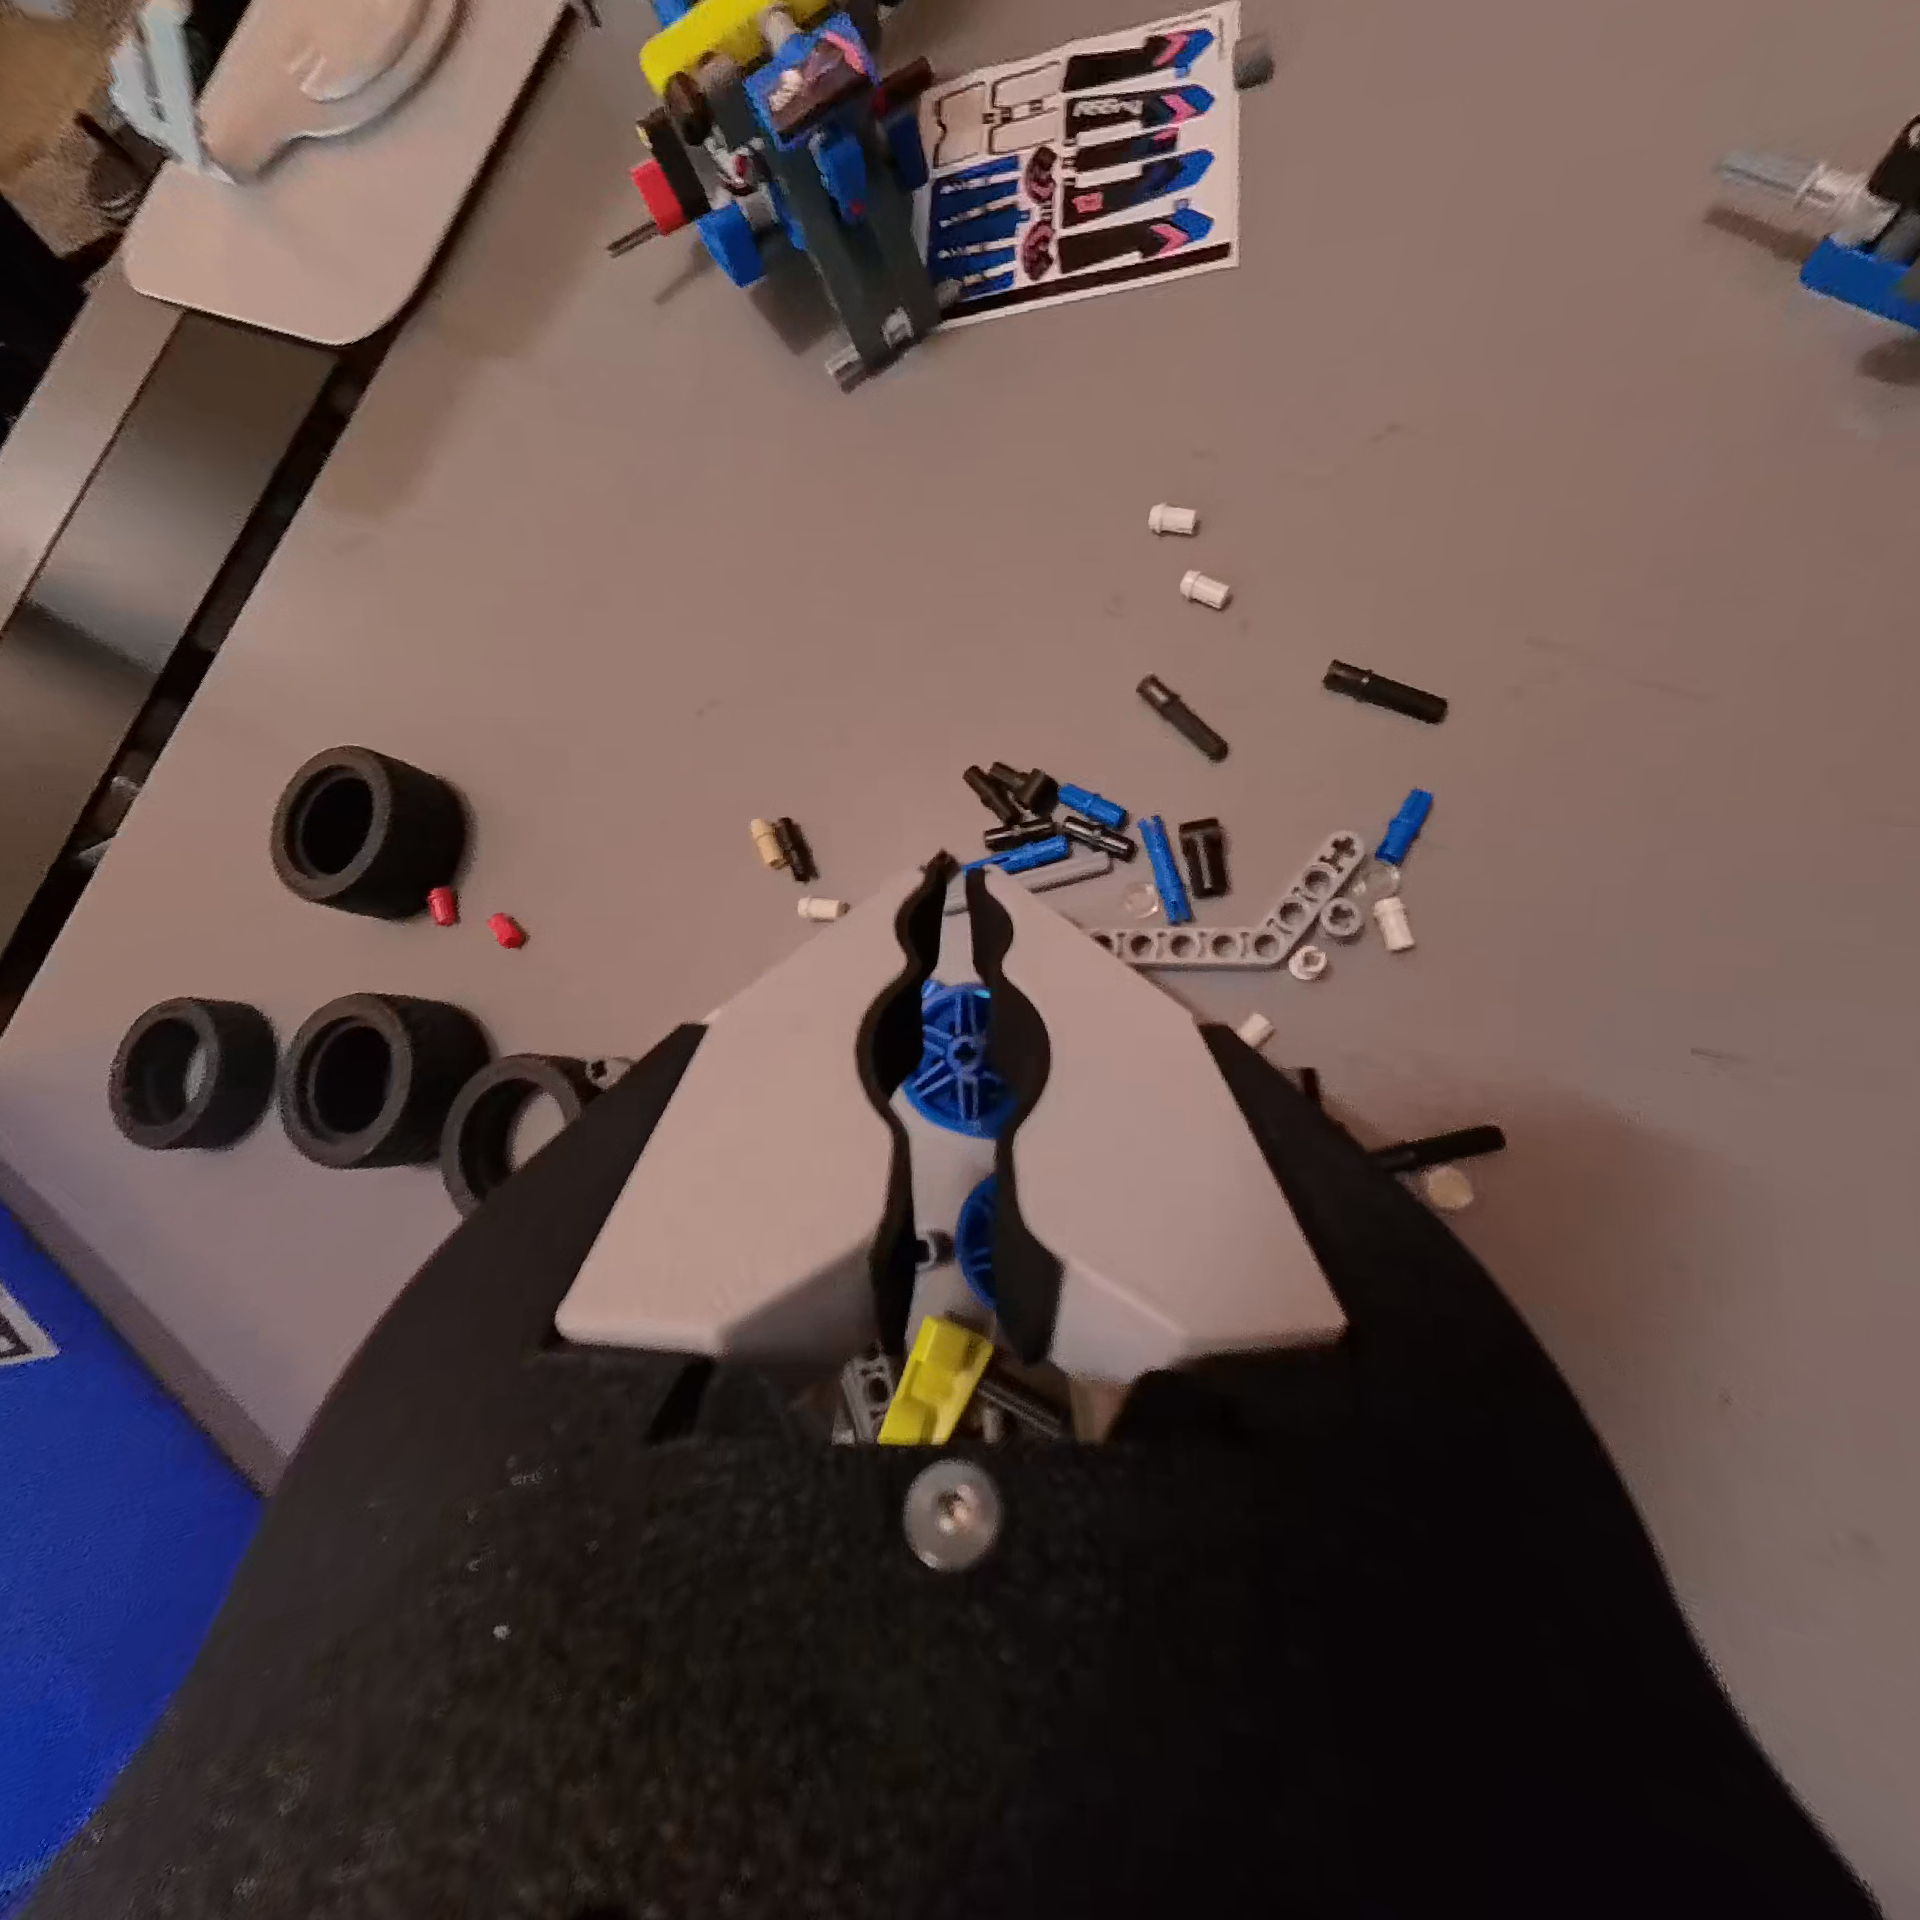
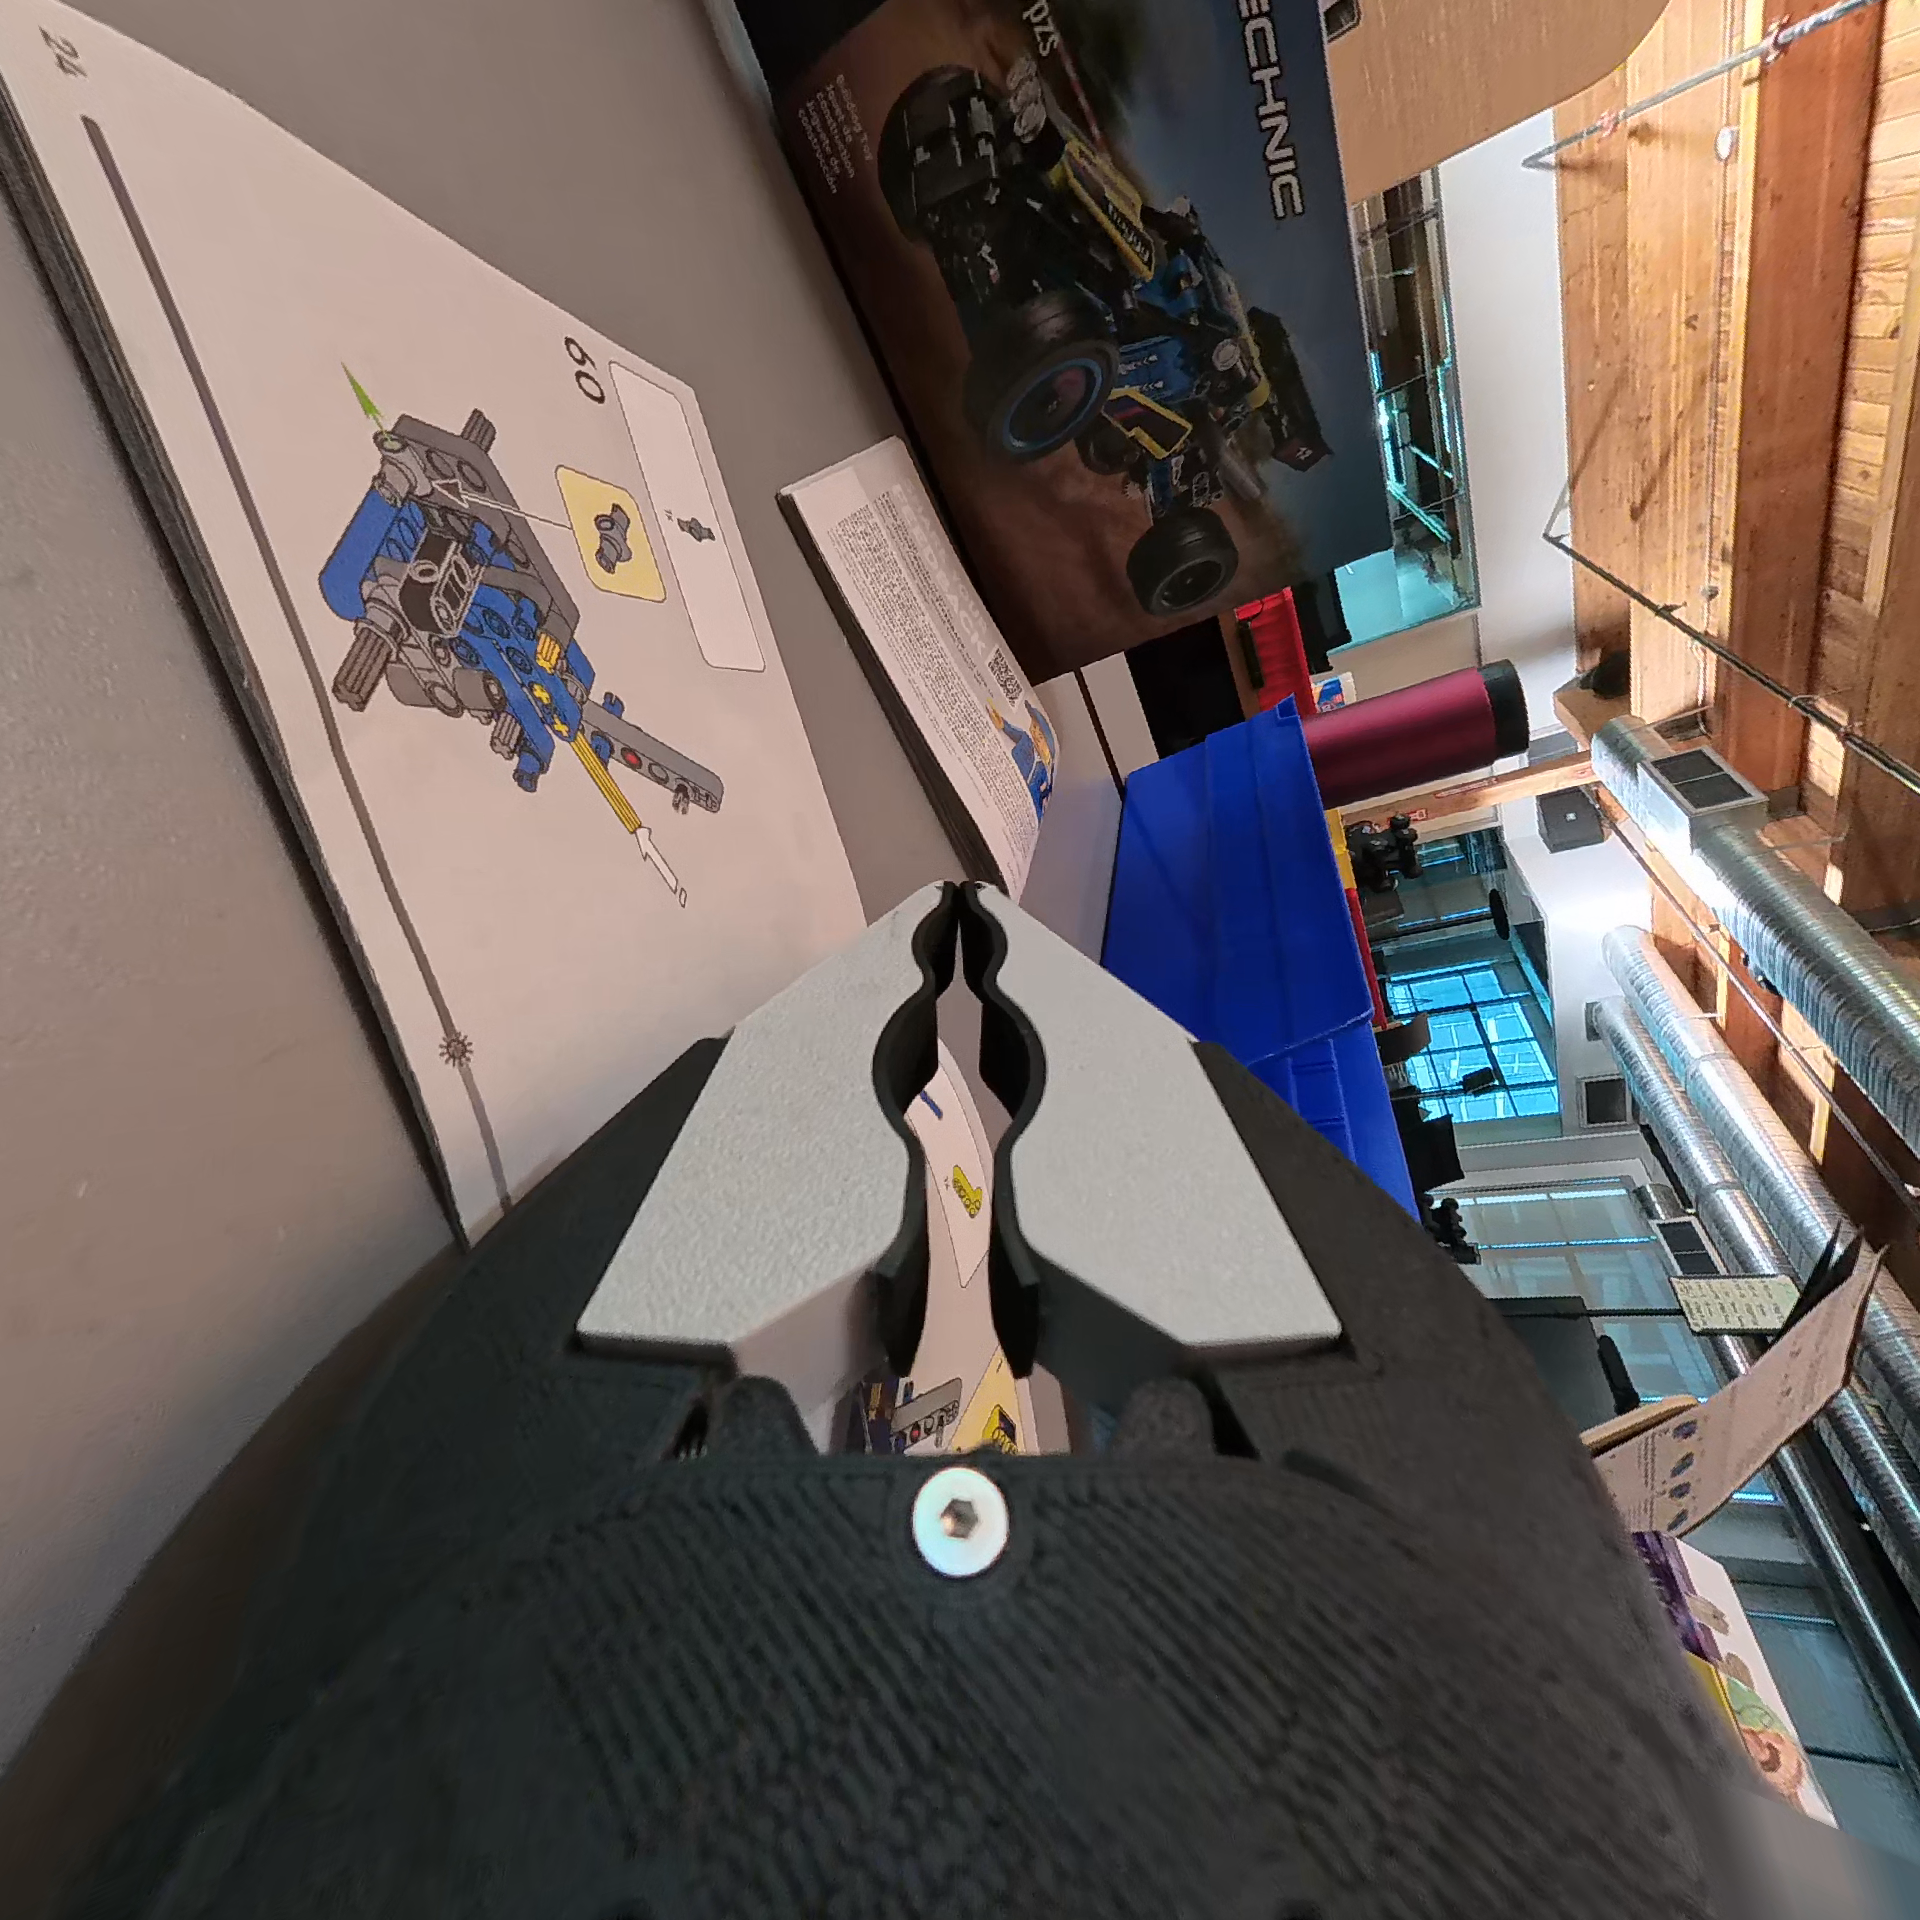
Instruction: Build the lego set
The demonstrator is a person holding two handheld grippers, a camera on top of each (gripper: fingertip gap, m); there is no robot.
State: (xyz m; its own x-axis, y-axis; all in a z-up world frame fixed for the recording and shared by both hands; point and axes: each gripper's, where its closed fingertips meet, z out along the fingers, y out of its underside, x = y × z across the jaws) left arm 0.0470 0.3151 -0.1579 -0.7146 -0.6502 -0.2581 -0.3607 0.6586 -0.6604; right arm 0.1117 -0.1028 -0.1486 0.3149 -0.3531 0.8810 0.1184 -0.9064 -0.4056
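Left gripper [image 1: 956,883] closed and empty above the loose pins [image 1: 1081,831], right gripper [image 2: 961,899] likewise; chassis [image 1: 800,177] at 12 o'clock looks light and rigid, best held by its beams.

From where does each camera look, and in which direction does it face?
Left wrist view: sits on the left gripper, looks down at the grey table with loose pins and black tyres; its closed fingers show.
Right wrist view: sits on the right gripper, rolled sideways, faces the instruction booklet and set box; its closed fingers show.
Shared: the grey table only.
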